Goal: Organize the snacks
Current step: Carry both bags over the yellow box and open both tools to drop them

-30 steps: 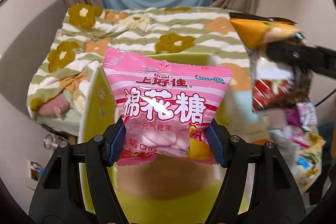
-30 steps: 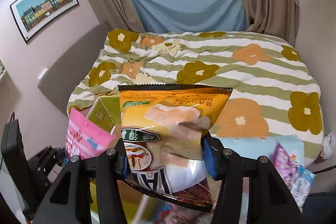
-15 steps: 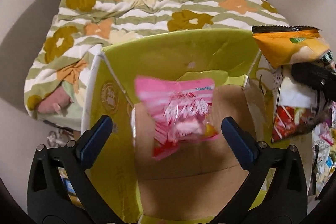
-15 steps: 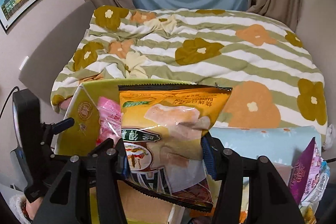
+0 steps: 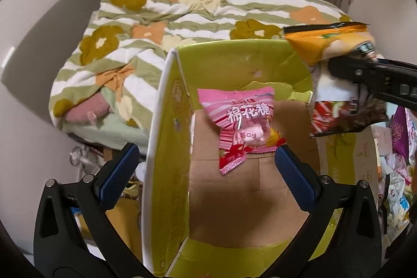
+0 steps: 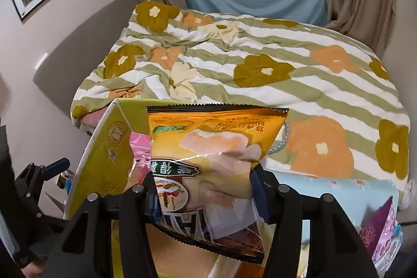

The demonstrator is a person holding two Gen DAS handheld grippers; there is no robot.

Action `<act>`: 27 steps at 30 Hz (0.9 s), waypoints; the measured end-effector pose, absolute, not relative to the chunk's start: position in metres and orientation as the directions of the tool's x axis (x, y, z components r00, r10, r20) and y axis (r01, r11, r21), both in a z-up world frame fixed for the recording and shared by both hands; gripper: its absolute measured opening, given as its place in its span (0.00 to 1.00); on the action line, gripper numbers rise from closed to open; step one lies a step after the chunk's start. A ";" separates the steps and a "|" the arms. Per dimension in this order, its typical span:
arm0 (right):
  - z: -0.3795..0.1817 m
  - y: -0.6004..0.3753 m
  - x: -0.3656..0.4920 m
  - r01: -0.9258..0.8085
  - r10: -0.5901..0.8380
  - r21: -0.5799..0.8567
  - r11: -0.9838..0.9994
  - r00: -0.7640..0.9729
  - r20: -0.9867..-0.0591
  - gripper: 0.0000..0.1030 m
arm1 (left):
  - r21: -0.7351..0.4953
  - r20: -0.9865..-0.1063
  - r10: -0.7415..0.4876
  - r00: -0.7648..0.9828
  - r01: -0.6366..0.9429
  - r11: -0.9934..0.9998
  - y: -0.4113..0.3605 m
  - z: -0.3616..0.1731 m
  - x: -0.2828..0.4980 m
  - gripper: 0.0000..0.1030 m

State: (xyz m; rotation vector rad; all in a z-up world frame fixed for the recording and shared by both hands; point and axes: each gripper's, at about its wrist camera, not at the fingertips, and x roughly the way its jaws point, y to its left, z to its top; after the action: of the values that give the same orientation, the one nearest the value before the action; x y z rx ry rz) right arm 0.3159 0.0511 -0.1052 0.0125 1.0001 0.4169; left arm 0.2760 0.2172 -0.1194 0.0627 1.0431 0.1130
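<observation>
Marshmallow packet [image 5: 241, 127] drops inside the green carton [image 5: 166, 147] beside the floral bed [image 6: 260, 64]; left gripper [image 5: 206, 173] just sprang wide, empty; right gripper [image 6: 206, 197] clamps the orange chip bag [image 6: 213, 147].

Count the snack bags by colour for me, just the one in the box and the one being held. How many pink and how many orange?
Pink bag, lying in the box: 1
Orange bag, held in the right gripper: 1
Total: 2
</observation>
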 end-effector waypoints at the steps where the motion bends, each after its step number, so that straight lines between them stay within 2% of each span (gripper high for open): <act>1: -0.107 0.055 0.318 -0.341 0.347 0.197 0.919 0.464 -0.815 0.50 | 0.103 -0.857 0.122 0.501 -0.066 0.993 0.218 -0.119 0.275 1.00; 4: -0.114 0.063 0.323 -0.353 0.347 0.192 0.916 0.455 -0.820 0.50 | 0.095 -0.855 0.118 0.506 -0.071 0.993 0.218 -0.119 0.273 1.00; 6: -0.120 0.065 0.325 -0.353 0.350 0.191 0.916 0.468 -0.812 0.55 | 0.087 -0.857 0.111 0.503 -0.071 0.994 0.220 -0.122 0.272 1.00; 7: -0.123 0.066 0.326 -0.352 0.341 0.179 0.919 0.477 -0.810 0.72 | 0.083 -0.859 0.107 0.500 -0.070 0.994 0.220 -0.124 0.272 1.00; 8: -0.126 0.067 0.326 -0.354 0.334 0.168 0.920 0.485 -0.808 0.99 | 0.078 -0.861 0.102 0.498 -0.068 0.995 0.221 -0.125 0.271 1.00; 17: -0.128 0.066 0.314 -0.363 0.305 0.118 0.924 0.514 -0.802 1.00 | 0.061 -0.865 0.082 0.495 -0.059 0.996 0.225 -0.130 0.267 1.00; 27: -0.084 0.062 0.287 -0.345 0.306 0.120 0.931 0.557 -0.772 1.00 | 0.065 -0.815 0.072 0.575 -0.033 0.997 0.228 -0.084 0.259 1.00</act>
State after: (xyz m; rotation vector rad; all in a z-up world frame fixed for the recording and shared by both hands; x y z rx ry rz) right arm 0.2875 0.0616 -0.0844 -0.0464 0.9015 0.3843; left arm 0.2586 0.2281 -0.0837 0.0442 0.9561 0.0611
